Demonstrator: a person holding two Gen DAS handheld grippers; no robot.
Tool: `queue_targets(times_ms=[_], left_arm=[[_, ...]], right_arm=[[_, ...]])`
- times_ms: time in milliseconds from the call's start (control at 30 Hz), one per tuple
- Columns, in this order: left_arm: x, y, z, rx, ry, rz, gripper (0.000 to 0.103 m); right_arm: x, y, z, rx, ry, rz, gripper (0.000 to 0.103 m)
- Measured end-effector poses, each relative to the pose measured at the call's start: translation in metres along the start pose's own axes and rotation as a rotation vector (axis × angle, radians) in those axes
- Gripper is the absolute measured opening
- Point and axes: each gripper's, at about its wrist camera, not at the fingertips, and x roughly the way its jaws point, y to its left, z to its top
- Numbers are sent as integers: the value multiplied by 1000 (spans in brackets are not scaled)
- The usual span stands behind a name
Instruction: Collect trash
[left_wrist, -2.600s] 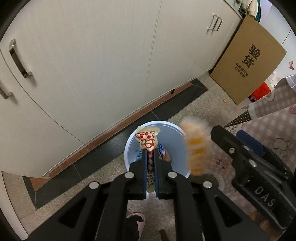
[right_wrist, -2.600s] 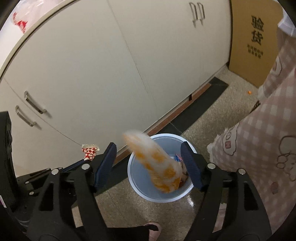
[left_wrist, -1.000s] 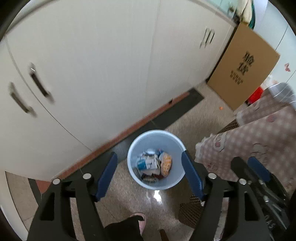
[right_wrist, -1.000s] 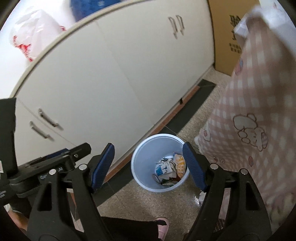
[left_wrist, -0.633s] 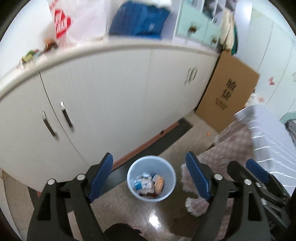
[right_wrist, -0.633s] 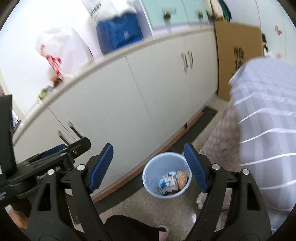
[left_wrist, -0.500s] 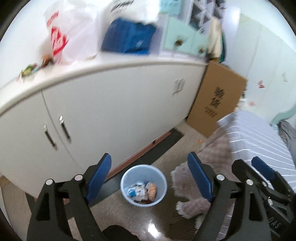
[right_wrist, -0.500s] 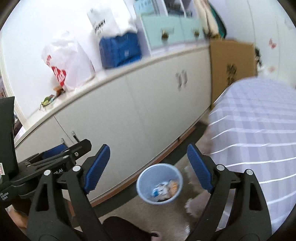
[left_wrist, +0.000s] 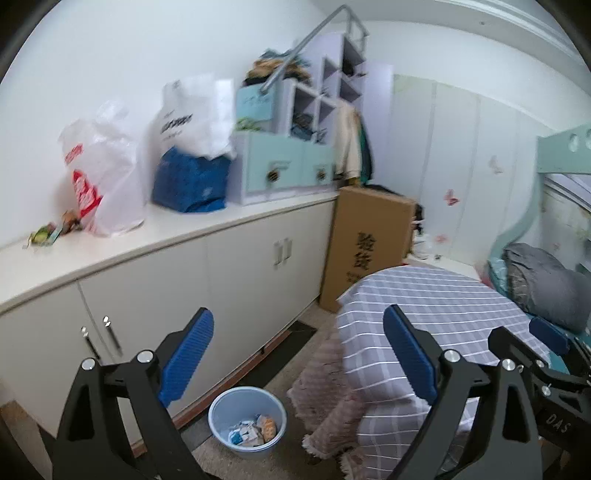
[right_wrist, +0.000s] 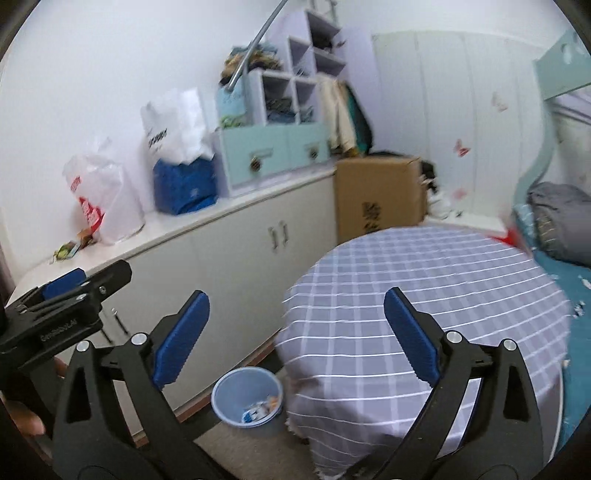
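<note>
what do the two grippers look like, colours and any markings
Both are alike: the left gripper and right gripper have black angular plastic frames with triangular cut-outs and silver screw heads at the joints. Each finger ends in a ribbed blue pad. White lettering shows on the black bodies, "DAS" on the right one, seen from the left wrist; the other print is too blurred to read.

White cabinet (left_wrist: 240, 266), plastic bags (left_wrist: 103, 177) on top, cardboard box (left_wrist: 365, 251), round table with checked cloth (right_wrist: 424, 295)

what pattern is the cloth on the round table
Lilac-grey check with thin white lines on the round table's cloth; clearest in the right wrist view.
</note>
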Motion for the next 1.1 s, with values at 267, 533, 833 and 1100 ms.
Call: queue_targets(times_ms=[267, 533, 833, 1100], left_arm=[[-42, -45, 3, 86, -65, -47, 93], [-59, -64, 3, 87, -94, -67, 94], [-72, -75, 3, 82, -114, -101, 95], [-79, -85, 1, 111, -121, -102, 95]], right_arm=[[-58, -30, -3, 17, -82, -86, 95], [-94, -45, -9, 5, -159, -175, 96], [-108, -53, -11, 15, -187, -182, 96], [-113, -60, -13, 25, -192, -179, 96]])
